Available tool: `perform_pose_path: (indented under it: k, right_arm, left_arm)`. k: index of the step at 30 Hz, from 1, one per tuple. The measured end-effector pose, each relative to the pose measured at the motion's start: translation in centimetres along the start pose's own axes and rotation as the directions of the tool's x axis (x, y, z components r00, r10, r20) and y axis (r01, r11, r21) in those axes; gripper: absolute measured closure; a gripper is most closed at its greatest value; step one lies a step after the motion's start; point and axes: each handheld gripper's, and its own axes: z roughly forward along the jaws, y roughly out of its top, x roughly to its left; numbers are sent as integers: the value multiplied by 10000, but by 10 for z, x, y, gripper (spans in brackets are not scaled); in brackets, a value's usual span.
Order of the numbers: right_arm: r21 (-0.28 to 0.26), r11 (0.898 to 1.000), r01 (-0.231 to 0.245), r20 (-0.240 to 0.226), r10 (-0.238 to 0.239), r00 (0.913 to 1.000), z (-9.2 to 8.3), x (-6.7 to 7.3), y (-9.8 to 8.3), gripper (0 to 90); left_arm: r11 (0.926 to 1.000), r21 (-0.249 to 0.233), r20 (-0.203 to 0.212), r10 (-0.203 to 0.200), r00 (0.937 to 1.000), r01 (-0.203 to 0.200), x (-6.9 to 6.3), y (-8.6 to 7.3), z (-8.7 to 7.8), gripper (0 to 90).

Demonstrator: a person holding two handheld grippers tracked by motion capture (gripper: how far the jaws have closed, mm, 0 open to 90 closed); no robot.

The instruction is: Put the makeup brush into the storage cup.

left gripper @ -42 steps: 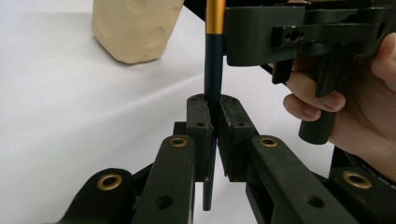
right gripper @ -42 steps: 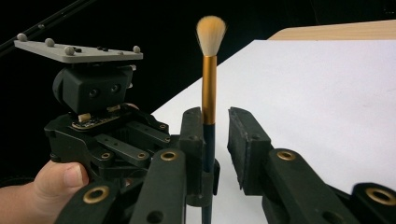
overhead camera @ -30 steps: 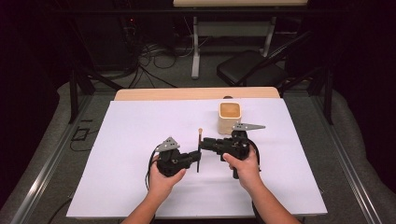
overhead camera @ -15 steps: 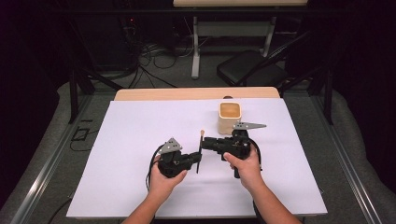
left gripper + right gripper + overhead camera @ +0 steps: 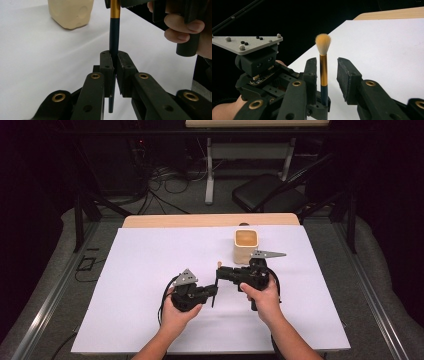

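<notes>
Left gripper view: left gripper (image 5: 113, 72) clamped on makeup brush (image 5: 114, 37) handle, holding it upright for handover. Right gripper (image 5: 325, 82) jaws apart around the gold ferrule, just been closing, one pad beside it. Beige cup (image 5: 246, 246) at 1 o'clock, likely destination.

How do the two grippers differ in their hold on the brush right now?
The left gripper has its fingers shut on the brush at its dark handle; the right gripper stands open around the gold ferrule, one pad beside it, the other clear. The left one grips low on the brush, the right one higher, near the bristles. Its jaws have just been closing. Both are hand-held above the white sheet.
</notes>
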Motion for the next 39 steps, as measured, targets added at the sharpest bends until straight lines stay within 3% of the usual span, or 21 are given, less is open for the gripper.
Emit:
perform_pose_path:
  k: [39]
  right_arm:
    - [122,9999,-53,-162,55,9999,1,0,-1,797]
  left_arm:
    - [9999,84,109,54,9999,-55,-2,0,1,834]
